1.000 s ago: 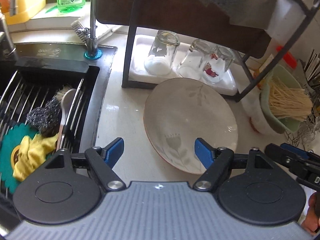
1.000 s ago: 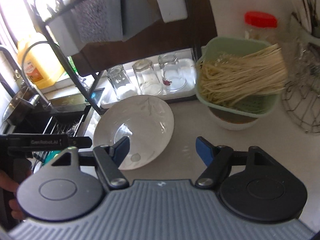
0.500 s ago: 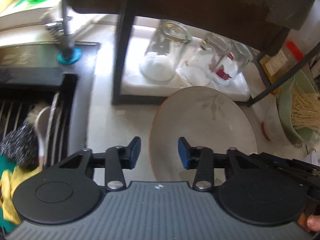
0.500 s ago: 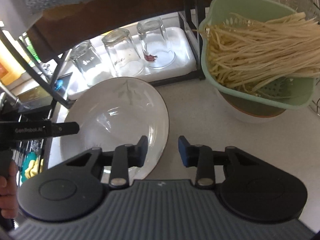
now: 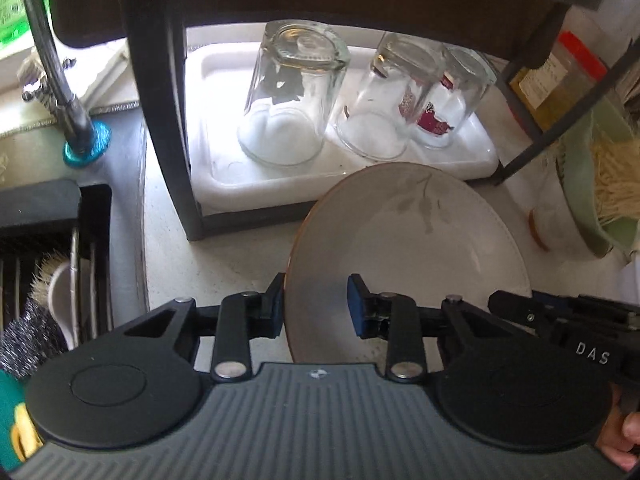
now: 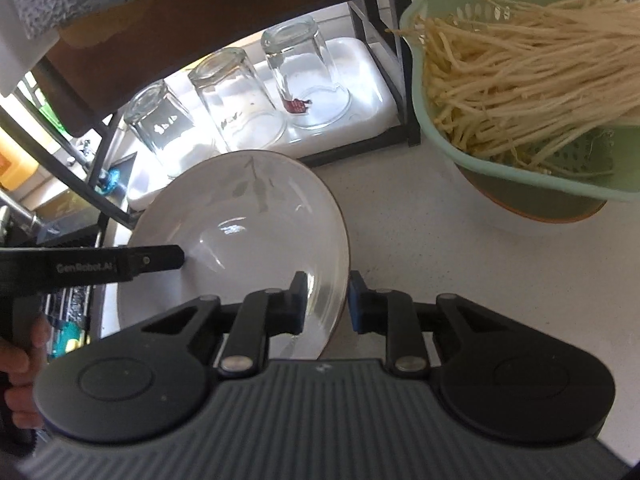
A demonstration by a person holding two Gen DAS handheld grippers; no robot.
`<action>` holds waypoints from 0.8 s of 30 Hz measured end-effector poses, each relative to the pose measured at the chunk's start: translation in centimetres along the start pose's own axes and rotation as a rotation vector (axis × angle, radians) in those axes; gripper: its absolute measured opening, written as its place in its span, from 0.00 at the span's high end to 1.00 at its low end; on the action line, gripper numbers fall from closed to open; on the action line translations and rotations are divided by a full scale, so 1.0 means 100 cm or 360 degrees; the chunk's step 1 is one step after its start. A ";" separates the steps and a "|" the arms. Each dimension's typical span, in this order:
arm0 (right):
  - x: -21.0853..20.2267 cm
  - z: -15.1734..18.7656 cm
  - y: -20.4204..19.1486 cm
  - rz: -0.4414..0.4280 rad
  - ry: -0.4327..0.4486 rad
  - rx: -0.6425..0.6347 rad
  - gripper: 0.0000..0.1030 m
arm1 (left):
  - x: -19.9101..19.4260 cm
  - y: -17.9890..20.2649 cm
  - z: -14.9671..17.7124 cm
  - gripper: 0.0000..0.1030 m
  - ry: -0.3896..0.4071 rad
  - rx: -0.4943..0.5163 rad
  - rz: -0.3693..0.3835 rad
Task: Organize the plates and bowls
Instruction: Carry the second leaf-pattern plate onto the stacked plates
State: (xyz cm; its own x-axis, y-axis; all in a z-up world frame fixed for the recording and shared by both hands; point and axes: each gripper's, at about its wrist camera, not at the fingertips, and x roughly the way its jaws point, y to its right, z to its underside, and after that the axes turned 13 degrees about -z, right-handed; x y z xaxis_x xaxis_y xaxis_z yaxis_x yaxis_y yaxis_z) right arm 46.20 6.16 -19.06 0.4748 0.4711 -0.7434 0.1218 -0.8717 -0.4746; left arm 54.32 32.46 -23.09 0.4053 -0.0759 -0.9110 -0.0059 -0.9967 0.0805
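Observation:
A white plate (image 5: 404, 248) with a brown rim and a grey leaf print lies on the counter in front of the dish rack; it also shows in the right wrist view (image 6: 248, 216). My left gripper (image 5: 314, 306) straddles the plate's left rim, fingers narrowed with a visible gap on the inner side. My right gripper (image 6: 326, 304) straddles the plate's right rim, fingers close on both sides. The left gripper's body (image 6: 92, 266) reaches over the plate in the right wrist view.
Three upturned glasses (image 5: 296, 92) stand on a white tray (image 5: 216, 176) under the black rack frame (image 5: 160, 128). A green colander of noodles (image 6: 520, 92) sits at the right. The sink (image 5: 44, 248) with brush and scrubber lies at the left.
Both grippers moved forward and down onto the plate's opposite rims. Their fingers narrowed from wide open to closely bracketing the rim.

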 end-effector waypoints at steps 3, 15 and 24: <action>-0.012 -0.003 0.009 -0.0066 -0.0006 0.0117 0.76 | -0.004 -0.002 -0.003 0.65 -0.0013 0.0043 0.0079; -0.086 0.007 0.015 -0.0161 0.0071 0.0147 0.76 | -0.074 0.023 -0.004 0.65 0.0126 0.0088 0.0267; -0.142 0.032 0.011 -0.0140 0.0109 0.0097 0.76 | -0.112 0.053 0.023 0.65 0.0200 0.0088 0.0309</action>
State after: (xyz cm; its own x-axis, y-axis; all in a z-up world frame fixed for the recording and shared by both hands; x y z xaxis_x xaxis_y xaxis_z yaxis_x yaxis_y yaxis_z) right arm 36.80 -1.03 -10.52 0.5232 0.5331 -0.6649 0.1135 -0.8168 -0.5656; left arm 47.66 27.95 -13.35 0.5024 -0.2658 -0.8228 -0.1433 -0.9640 0.2239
